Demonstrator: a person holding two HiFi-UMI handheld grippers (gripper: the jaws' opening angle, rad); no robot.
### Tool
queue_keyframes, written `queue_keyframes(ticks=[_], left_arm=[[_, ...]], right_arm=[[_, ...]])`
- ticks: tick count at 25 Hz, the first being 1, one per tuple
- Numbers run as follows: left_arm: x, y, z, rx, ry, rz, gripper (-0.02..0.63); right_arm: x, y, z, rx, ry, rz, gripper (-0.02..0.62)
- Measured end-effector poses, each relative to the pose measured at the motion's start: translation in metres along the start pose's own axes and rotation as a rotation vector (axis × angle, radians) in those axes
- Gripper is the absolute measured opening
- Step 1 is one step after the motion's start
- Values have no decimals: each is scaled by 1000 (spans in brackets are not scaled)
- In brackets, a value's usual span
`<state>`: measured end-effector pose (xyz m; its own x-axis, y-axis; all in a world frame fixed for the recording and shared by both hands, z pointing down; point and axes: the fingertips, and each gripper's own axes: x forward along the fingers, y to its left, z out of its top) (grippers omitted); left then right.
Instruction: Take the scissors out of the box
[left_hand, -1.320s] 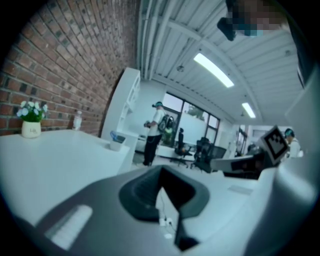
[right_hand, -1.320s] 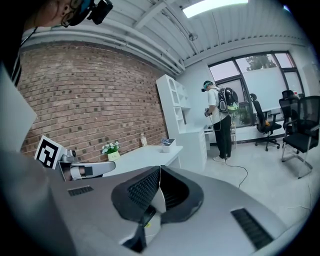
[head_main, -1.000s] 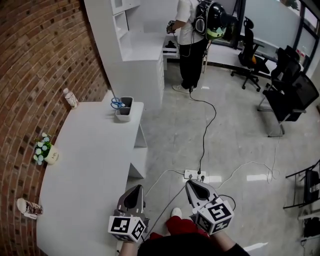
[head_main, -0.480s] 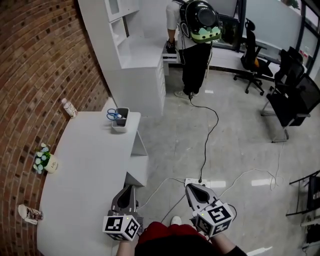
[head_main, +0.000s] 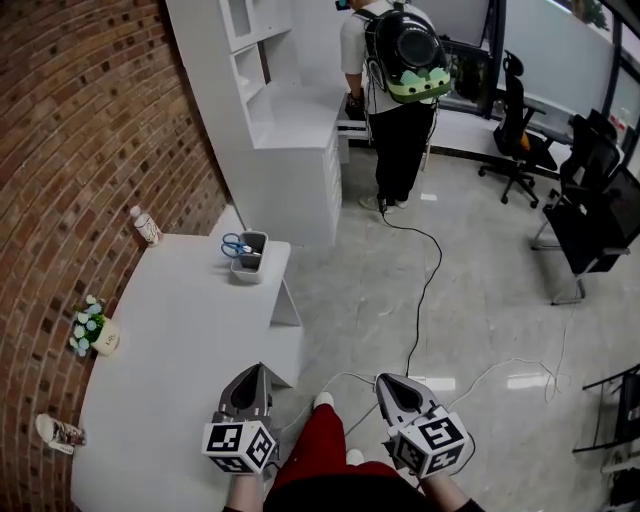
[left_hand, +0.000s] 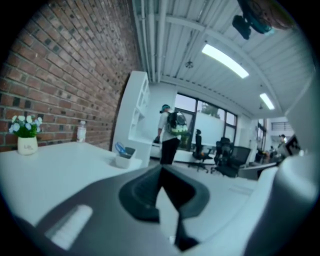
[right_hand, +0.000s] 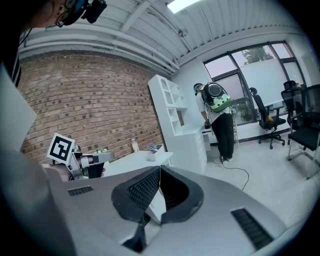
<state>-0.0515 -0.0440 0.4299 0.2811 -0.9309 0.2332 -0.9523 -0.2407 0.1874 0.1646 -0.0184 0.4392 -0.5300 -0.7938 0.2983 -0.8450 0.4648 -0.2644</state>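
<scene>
Looking down through the head view, I saw the scissors (head_main: 235, 243) standing blue-handled in the box (head_main: 249, 270), which sat on a white table (head_main: 170, 350). The left gripper (head_main: 258, 370) and right gripper (head_main: 386, 382) both hung well short of the box. In the left gripper view, the jaws were pressed together on nothing, with the box small and far beyond them. In the right gripper view, the jaws likewise met, empty, again well apart from the box. I judged the main risk was reaching the box with jaws unopened and nudging it over, or toward the table edge near it.
</scene>
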Motion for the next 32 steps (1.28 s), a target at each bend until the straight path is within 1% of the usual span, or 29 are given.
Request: queue_keyframes(ticks=[4, 8, 11, 18, 24, 32], left_arm=[[29, 20, 8, 2, 3, 15, 3], [58, 48, 18, 4, -7, 49, 3], [78, 68, 22, -3, 2, 70, 3], [130, 113, 37, -19, 15, 90, 5], [166, 147, 48, -30, 17, 112, 5], [208, 183, 56, -44, 36, 122, 5]], right_arm=[[30, -6, 9, -13, 5, 9, 9], [65, -13, 17, -14, 24, 19, 9], [95, -13, 23, -22, 43, 39, 8], [163, -8, 41, -51, 78, 93, 9], [212, -5, 48, -61, 119, 129, 9], [271, 14, 63, -91, 156, 199, 8]])
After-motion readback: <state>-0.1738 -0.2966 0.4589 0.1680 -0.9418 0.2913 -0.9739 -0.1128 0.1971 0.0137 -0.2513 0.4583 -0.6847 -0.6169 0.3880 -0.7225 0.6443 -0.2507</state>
